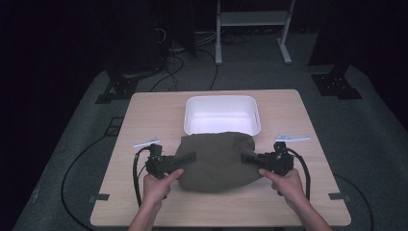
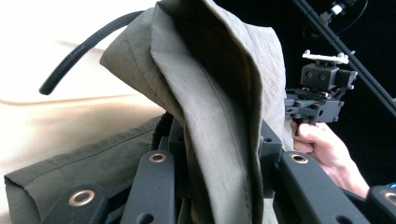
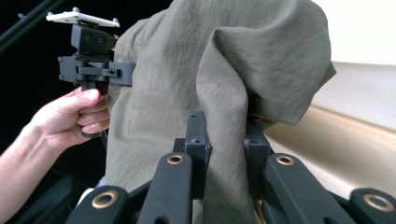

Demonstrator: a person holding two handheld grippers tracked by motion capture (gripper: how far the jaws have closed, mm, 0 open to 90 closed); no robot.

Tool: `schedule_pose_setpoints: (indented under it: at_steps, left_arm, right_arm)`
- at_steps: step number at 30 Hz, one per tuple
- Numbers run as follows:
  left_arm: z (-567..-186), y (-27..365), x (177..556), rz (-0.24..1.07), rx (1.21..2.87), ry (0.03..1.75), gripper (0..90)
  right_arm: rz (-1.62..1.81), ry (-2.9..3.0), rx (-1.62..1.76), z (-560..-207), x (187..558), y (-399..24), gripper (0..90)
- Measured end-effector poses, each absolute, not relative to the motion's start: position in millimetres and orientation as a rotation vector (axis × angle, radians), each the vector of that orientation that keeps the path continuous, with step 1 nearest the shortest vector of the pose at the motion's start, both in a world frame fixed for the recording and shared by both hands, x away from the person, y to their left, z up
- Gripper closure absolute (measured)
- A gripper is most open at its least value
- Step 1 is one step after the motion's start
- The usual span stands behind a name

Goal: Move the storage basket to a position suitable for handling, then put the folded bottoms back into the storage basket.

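An olive-green cloth (image 1: 214,161) lies bunched on the wooden table (image 1: 154,110), just in front of a white tub (image 1: 221,98). My left gripper (image 1: 190,158) is shut on the cloth's left edge and my right gripper (image 1: 246,157) is shut on its right edge. In the left gripper view, a folded edge of the cloth (image 2: 219,93) rises from between the left gripper (image 2: 219,140) pads. The right gripper view shows the cloth (image 3: 233,60) draped over the right gripper (image 3: 226,135), pinched between its pads. Each hand-held gripper faces the other across the fabric.
Two small white strips lie on the table, one at the left (image 1: 146,143) and one at the right (image 1: 292,138). Black cables (image 1: 137,175) trail from both grippers. Stand bases (image 1: 120,89), floor cables and a white frame (image 1: 252,19) sit beyond the table's far edge.
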State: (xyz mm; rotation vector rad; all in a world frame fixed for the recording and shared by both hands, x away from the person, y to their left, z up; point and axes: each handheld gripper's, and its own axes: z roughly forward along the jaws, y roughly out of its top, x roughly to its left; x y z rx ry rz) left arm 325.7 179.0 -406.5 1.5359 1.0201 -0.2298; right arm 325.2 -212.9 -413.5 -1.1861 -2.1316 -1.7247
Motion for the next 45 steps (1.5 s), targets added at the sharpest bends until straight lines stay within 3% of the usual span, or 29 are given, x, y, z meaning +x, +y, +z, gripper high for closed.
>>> schedule_pose_setpoints:
  at_steps: [14,45]
  left_arm:
    - [-371.2,184.1,360.4,-0.216,1.489,1.012,67.9]
    - [-299.8,184.4,435.8,-0.141,1.483,1.003,67.7]
  right_arm:
    - [-1.778,-2.131,-1.167,-361.2,359.0,-207.7,77.2]
    - [-1.854,-2.103,-1.195,-291.6,429.7,-205.2,77.2]
